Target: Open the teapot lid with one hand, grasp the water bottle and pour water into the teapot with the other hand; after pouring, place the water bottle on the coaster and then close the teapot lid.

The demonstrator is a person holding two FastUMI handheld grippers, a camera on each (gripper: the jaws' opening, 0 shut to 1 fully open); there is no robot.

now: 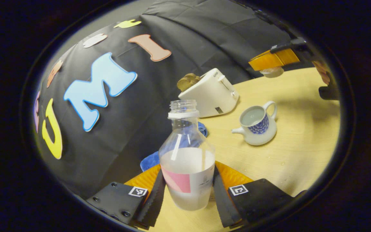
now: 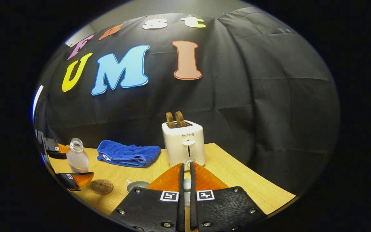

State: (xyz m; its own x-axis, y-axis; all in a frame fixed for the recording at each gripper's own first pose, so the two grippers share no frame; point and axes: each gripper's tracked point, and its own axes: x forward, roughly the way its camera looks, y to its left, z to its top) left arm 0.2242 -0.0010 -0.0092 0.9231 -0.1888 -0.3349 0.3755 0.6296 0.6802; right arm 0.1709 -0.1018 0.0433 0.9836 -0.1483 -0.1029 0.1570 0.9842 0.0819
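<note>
The left gripper [image 1: 187, 190] clamps the uncapped water bottle [image 1: 187, 161] by its lower body, both fingers pressed to its sides, the bottle upright and partly filled. The teapot [image 1: 258, 124] stands open on the table [image 1: 301, 145], to the right of the bottle, water inside it. The right gripper [image 2: 185, 180] is closed on the teapot lid [image 2: 187, 185], held above the teapot. The coaster [image 2: 101, 186] lies just left of the teapot, with the toaster [image 2: 184, 145] and blue towel [image 2: 127, 154] behind.
</note>
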